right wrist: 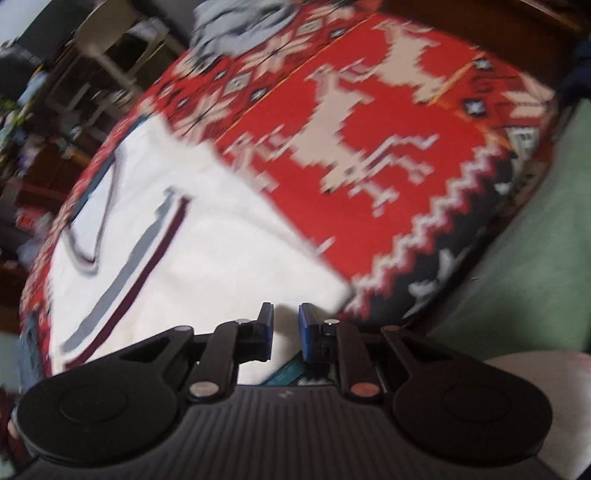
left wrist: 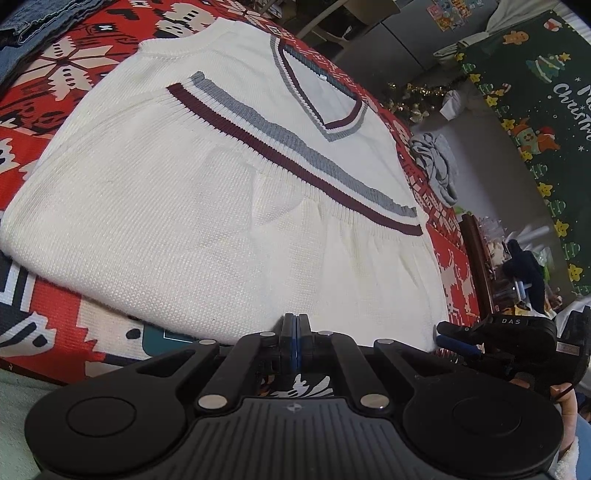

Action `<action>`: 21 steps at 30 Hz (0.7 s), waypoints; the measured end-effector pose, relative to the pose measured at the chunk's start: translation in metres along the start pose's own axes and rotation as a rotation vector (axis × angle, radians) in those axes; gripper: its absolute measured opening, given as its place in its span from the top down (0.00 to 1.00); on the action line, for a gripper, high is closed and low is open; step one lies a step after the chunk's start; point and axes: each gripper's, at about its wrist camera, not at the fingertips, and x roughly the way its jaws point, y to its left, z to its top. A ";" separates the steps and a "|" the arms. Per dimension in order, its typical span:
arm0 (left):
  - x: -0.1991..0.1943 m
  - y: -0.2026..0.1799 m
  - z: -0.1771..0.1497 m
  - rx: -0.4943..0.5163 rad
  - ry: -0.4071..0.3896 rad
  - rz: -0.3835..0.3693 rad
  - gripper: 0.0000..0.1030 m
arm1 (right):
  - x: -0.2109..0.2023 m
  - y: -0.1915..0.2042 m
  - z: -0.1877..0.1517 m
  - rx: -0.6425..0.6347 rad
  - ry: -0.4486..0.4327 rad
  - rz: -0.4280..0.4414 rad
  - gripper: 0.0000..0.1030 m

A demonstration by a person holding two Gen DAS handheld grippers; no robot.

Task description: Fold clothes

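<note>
— So where did your tongs stand at that moment?

— Well, my left tongs (left wrist: 294,321) were pressed together at the near hem of the white sweater (left wrist: 207,184); whether any knit was pinched between them I couldn't tell. My right tongs (right wrist: 286,325) stood with a narrow gap, nothing between the pads, just over the sweater's near corner. That view was blurred.

— And the sweater itself?

— It lay flat on the red patterned blanket (left wrist: 55,122), V-neck (left wrist: 321,96) away from me, with its striped ribbed hem (left wrist: 288,151) already brought up across the chest.

— How did you judge it would handle?

— Soft and limp, a fairly thick knit, so a bit weighty for cloth but nothing fragile. I reckoned it would sag and stretch if lifted by one point, and the doubled layers could slide on each other. Best hold, I thought, was the folded near edge at its two corners, one per tongs, taking both layers.

— Counts?

— One sweater, two tongs, one blanket. A grey garment (left wrist: 437,166) crumpled at the blanket's far edge, and some denim (left wrist: 44,26) at a corner.
</note>
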 end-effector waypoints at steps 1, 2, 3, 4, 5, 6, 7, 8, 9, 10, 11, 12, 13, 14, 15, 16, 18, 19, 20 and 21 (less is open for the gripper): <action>0.000 0.000 0.000 0.000 -0.001 -0.001 0.97 | -0.001 -0.004 0.003 0.028 -0.011 -0.002 0.84; 0.000 0.000 0.000 0.001 -0.001 -0.002 0.97 | -0.001 -0.007 0.004 0.050 -0.029 -0.006 0.84; 0.000 0.001 0.000 -0.001 -0.002 -0.003 0.97 | -0.002 -0.011 0.006 0.070 -0.044 -0.008 0.84; 0.000 0.001 0.000 -0.003 -0.002 -0.005 0.97 | -0.003 -0.013 0.007 0.083 -0.056 -0.003 0.84; 0.001 0.001 0.000 -0.006 -0.002 -0.007 0.97 | -0.004 -0.016 0.008 0.091 -0.064 0.005 0.83; 0.001 0.002 0.000 -0.010 -0.002 -0.010 0.97 | -0.005 -0.016 0.008 0.089 -0.064 0.027 0.80; 0.001 0.003 0.000 -0.013 -0.002 -0.012 0.97 | -0.006 -0.016 0.007 0.083 -0.060 0.058 0.80; 0.001 0.003 0.000 -0.016 -0.002 -0.014 0.97 | -0.006 -0.015 0.006 0.065 -0.034 0.124 0.80; 0.001 0.003 0.000 -0.018 -0.003 -0.017 0.97 | -0.004 -0.013 0.005 0.042 0.018 0.210 0.78; 0.001 0.003 0.000 -0.019 -0.003 -0.018 0.97 | -0.001 -0.011 0.004 0.016 0.076 0.282 0.78; 0.001 0.003 -0.001 -0.020 -0.003 -0.019 0.97 | 0.002 -0.008 0.002 -0.008 0.122 0.326 0.77; 0.001 0.003 -0.001 -0.020 -0.004 -0.020 0.97 | 0.004 -0.005 0.001 -0.033 0.160 0.357 0.76; 0.001 0.003 -0.001 -0.019 -0.004 -0.020 0.97 | 0.005 -0.002 -0.001 -0.056 0.171 0.345 0.75; 0.000 0.003 -0.001 -0.018 -0.005 -0.019 0.97 | 0.007 0.002 -0.001 -0.077 0.174 0.316 0.70; 0.001 0.003 -0.001 -0.017 -0.005 -0.017 0.97 | 0.009 0.005 -0.002 -0.095 0.178 0.289 0.68; 0.001 0.002 -0.001 -0.016 -0.005 -0.016 0.97 | 0.013 0.007 -0.003 -0.105 0.189 0.264 0.68; 0.001 0.002 -0.001 -0.013 -0.005 -0.014 0.97 | 0.014 0.011 -0.004 -0.122 0.180 0.233 0.68; 0.001 0.002 -0.001 -0.012 -0.005 -0.014 0.97 | 0.012 0.012 -0.005 -0.132 0.161 0.219 0.67; 0.001 0.002 -0.001 -0.011 -0.005 -0.014 0.97 | 0.009 0.014 -0.006 -0.143 0.130 0.198 0.63; 0.001 0.001 -0.001 -0.008 -0.005 -0.013 0.97 | 0.005 0.015 -0.007 -0.154 0.101 0.179 0.58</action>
